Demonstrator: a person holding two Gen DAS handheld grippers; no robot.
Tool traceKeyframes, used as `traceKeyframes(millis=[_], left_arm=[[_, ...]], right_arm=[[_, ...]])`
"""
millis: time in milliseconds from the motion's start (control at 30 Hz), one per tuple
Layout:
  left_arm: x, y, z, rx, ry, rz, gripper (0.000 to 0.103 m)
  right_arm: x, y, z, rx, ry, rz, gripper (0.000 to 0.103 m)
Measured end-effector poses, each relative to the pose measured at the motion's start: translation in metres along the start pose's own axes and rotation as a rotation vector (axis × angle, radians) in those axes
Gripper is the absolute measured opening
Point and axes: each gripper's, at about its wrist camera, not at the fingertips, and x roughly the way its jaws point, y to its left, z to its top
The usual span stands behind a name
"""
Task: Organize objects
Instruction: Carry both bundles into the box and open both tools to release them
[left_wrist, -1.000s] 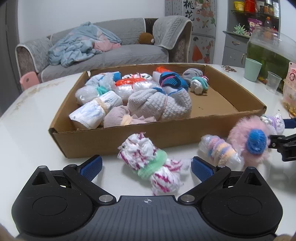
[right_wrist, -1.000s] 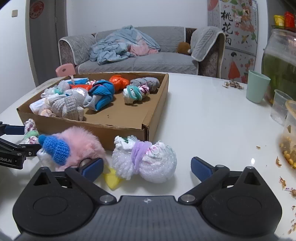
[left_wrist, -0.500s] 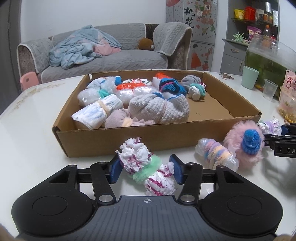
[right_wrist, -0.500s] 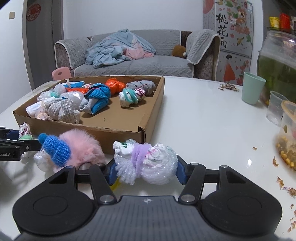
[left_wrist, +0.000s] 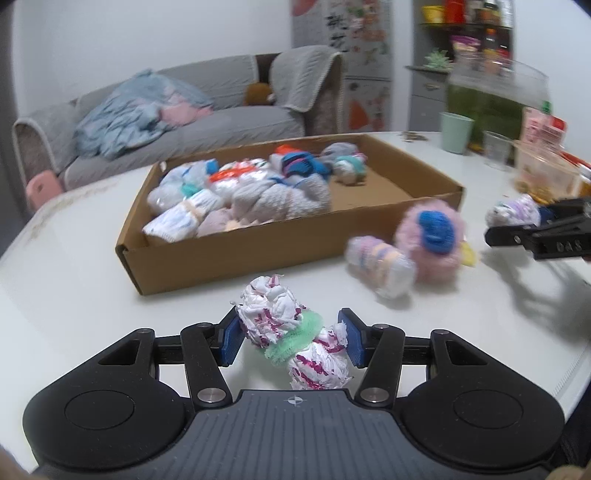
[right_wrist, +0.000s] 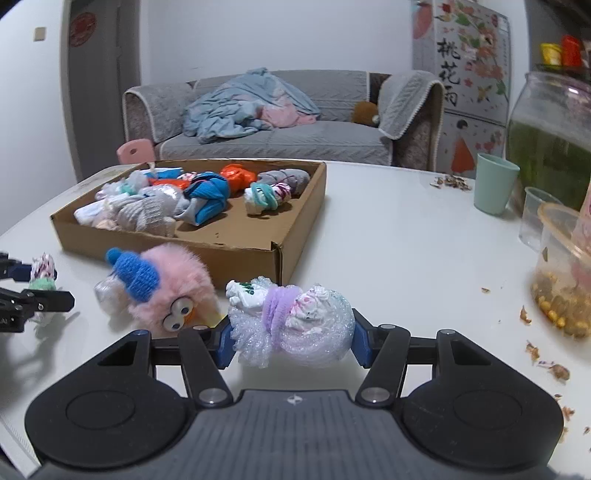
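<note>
Left wrist view shows the left gripper (left_wrist: 291, 341) with its blue fingers (left_wrist: 232, 339) pressed on both sides of a white and pink sock roll (left_wrist: 291, 332) that has a green band around its middle. The fingers have just been closing, and now they hold the roll tight between them. Right past the fingertips sits a brown cardboard box (left_wrist: 236, 254) on the white desk (left_wrist: 66, 295), full of other rolled socks (many colours, packed at one end). Off to the right of the fingers lie a small pastel roll (left_wrist: 380, 266) and a fluffy pink toy (left_wrist: 430, 240) with a blue hat, touching each other.

Right wrist view shows the right gripper (right_wrist: 291, 341), and its fingers (right_wrist: 360, 347) have also just been closing. They now squeeze a sparkly white roll (right_wrist: 295, 321) with a purple band. The fluffy pink toy sits just left of these fingers, close to the box corner. Far to the right of the fingers stand a green cup (right_wrist: 495, 188) and a clear tub of corn (right_wrist: 565, 273).
</note>
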Motion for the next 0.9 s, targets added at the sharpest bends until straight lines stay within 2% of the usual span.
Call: traceKeyframes(millis=[100, 233, 333, 467, 667, 900], left_arm=[[-0.014, -0.001, 0.005, 0.064, -0.028, -0.044, 0.06], [-0.03, 0.0, 0.026, 0.175, -0.067, -0.092, 0.061], [-0.032, -0.003, 0.054, 0.253, -0.099, -0.122, 0.061], [-0.02, -0.013, 0.098, 0.293, -0.119, -0.193, 0.061], [0.018, -0.038, 0.152, 0.425, -0.104, -0.262, 0.061], [0.072, -0.058, 0.164, 0.524, -0.013, -0.328, 0.061]], right_arm=[[-0.012, -0.003, 0.005, -0.054, -0.027, 0.033, 0.055], [-0.034, -0.007, 0.026, -0.182, -0.094, 0.123, 0.055], [-0.042, -0.007, 0.053, -0.305, -0.127, 0.176, 0.055], [-0.037, -0.005, 0.092, -0.423, -0.154, 0.236, 0.055], [-0.003, 0.004, 0.139, -0.583, -0.104, 0.32, 0.055], [0.049, 0.013, 0.15, -0.683, -0.025, 0.363, 0.055]])
